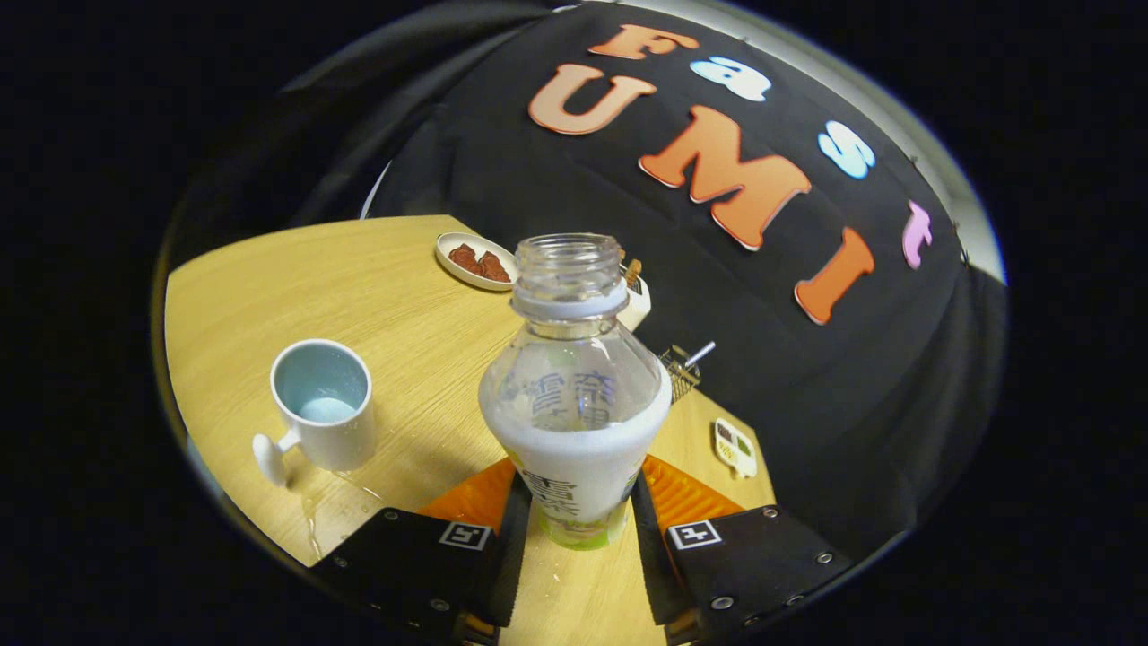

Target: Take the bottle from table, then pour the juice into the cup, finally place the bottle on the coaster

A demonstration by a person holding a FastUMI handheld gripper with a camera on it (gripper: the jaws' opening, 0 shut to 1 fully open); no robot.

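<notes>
An uncapped clear plastic bottle [574, 395] stands upright between my fingers, its lower half full of white juice and wrapped in a label. My gripper [579, 480] is shut on the bottle's lower body, with one finger pressing on each side. I cannot tell whether the bottle's base touches the wooden table [395, 305]. A white cup [323, 408] with a pale blue inside stands to the left of the bottle, its handle turned towards me and a little white liquid in its bottom. A faint clear flat square [345, 511], perhaps the coaster, lies just in front of the cup.
Beyond the bottle sits a white oval plate [475, 260] with red-brown food. A white container [637, 303] is partly hidden behind the bottle's neck. To the right are a small wire basket [680, 372] and a little white dish [735, 447], near the table's edge and the black cloth wall.
</notes>
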